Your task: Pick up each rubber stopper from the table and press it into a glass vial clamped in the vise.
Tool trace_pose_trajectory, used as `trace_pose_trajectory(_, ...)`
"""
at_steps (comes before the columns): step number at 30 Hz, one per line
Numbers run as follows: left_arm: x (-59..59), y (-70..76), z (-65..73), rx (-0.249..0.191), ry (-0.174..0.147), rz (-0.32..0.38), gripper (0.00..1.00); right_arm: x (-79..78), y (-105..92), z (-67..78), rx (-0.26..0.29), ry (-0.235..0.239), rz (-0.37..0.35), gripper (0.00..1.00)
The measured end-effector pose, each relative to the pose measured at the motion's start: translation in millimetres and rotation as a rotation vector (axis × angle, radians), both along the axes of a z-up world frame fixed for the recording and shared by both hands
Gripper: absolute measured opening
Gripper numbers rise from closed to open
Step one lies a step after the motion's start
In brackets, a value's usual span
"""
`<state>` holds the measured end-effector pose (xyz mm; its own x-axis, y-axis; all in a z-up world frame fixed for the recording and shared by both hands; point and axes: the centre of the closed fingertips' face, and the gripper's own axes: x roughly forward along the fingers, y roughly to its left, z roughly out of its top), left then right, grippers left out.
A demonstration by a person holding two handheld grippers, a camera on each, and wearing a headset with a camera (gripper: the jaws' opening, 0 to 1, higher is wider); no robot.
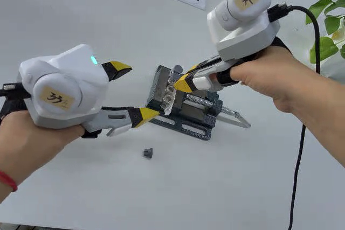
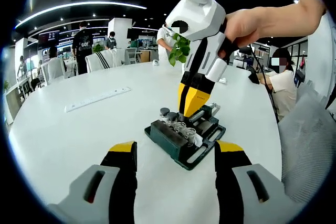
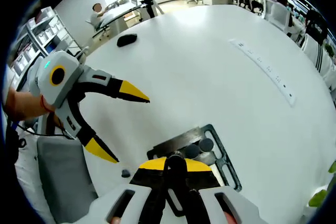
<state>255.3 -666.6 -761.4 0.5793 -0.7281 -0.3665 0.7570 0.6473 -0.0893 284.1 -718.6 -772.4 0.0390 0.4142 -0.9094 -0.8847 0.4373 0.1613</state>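
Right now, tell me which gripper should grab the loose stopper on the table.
Left. The left gripper is open, holds nothing, and hangs nearer the stopper on the table. The right gripper is shut, its tips down at the vials in the vise.

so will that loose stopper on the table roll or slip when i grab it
The stopper is small and lies alone on the smooth table, so it is probably light and may skid if nudged. Its stubby, stepped shape looks unlikely to roll far. Being rubber, it should give slightly between the open jaws of the left gripper.
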Motion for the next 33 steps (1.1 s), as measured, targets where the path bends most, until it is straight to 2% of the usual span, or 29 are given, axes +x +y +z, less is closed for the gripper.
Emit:
trace_pose_trajectory(2,-2.1,0.7,1.2,0.002,-0.004,-0.002,0.64,1.3,-0.7,-2.8,-0.008,-0.002,0.006,0.06)
trace_pose_trajectory(7,-7.2,3.4,0.7,-0.013,0.01,-0.013,0.68,3.3,0.2,-6.3,-0.019,-0.004,0.016,0.06)
trace_pose_trajectory(10,-9.3,3.3,3.1,-0.012,0.001,-0.018,0.71,2.3,1.5,-6.3,-0.021,-0.005,0.021,0.06)
trace_pose_trajectory(12,-10.7,3.5,3.4,-0.015,0.006,-0.02,0.72,2.2,1.6,-7.0,-0.027,-0.008,0.026,0.06)
trace_pose_trajectory(33,-15.9,3.6,4.4,-0.012,0.009,-0.024,0.73,1.2,3.9,-10.4,-0.06,-0.02,0.067,0.05)
